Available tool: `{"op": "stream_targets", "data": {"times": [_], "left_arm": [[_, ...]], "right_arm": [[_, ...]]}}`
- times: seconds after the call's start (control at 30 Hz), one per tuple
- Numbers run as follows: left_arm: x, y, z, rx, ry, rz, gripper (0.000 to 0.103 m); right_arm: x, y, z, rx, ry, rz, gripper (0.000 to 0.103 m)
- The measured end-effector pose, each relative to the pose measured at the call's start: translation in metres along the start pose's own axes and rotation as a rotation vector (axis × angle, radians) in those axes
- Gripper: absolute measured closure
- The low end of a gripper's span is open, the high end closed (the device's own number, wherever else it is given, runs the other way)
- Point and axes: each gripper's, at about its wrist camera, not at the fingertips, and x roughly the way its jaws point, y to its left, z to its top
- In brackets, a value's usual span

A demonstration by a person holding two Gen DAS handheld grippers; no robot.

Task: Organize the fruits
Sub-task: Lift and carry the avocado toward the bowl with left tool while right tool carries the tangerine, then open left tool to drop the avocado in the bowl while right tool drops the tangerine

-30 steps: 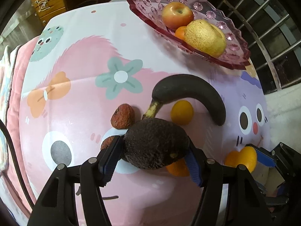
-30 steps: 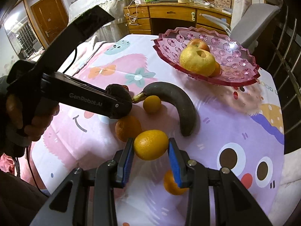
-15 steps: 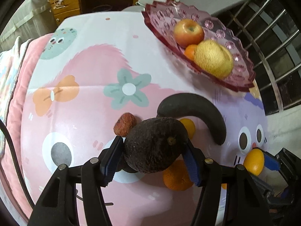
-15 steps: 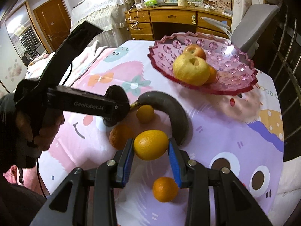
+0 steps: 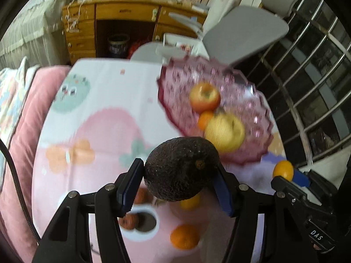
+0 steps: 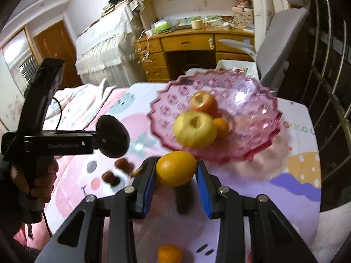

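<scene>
Blue-padded left tongs (image 5: 179, 180) clamp a dark avocado (image 5: 181, 167) at the lower centre of their view, lifted clear of the desk (image 5: 105, 100). Right tongs (image 6: 176, 180) pinch a small orange (image 6: 176, 168) at the lower centre of theirs, also off the cloth. Up and to the right sits the pink glass bowl (image 6: 258, 118) with an apple (image 6: 203, 103), a yellow fruit (image 6: 194, 129) and a mandarin (image 6: 220, 127) (all blurred). Another orange (image 5: 185, 236) lies on the cloth below.
</scene>
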Motion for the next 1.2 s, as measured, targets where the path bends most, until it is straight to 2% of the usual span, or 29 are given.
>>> {"op": "stream_targets", "data": {"times": [0.17,0.33,0.47,0.73,0.8,0.83,0.9,1.2], "left_arm": [[0.003,-0.009,0.030,0.005,-0.077,-0.008,0.043],[0.013,-0.015,0.047,0.000,-0.103,-0.023,0.042],[0.024,-0.019,0.057,-0.002,-0.096,-0.019,0.042],[0.042,-0.028,0.061,0.020,-0.055,0.004,0.042],[0.037,-0.031,0.061,0.030,-0.086,-0.022,0.038],[0.034,-0.032,0.062,0.034,-0.097,-0.030,0.029],[0.028,-0.035,0.063,0.046,-0.114,-0.031,0.024],[0.021,-0.035,0.048,0.027,-0.067,-0.036,0.023]], "right_arm": [[0.002,-0.021,0.011,0.065,-0.052,-0.016,0.067],[0.011,-0.035,0.013,0.123,-0.064,-0.035,0.067],[0.017,-0.044,0.013,0.138,-0.072,-0.076,0.066],[0.031,-0.059,0.014,0.206,-0.044,-0.082,0.065],[0.032,-0.061,0.013,0.227,-0.048,-0.074,0.054],[0.032,-0.062,0.013,0.234,-0.054,-0.075,0.050],[0.029,-0.061,0.013,0.238,-0.066,-0.079,0.041],[0.020,-0.061,0.011,0.261,-0.056,-0.094,0.039]]}}
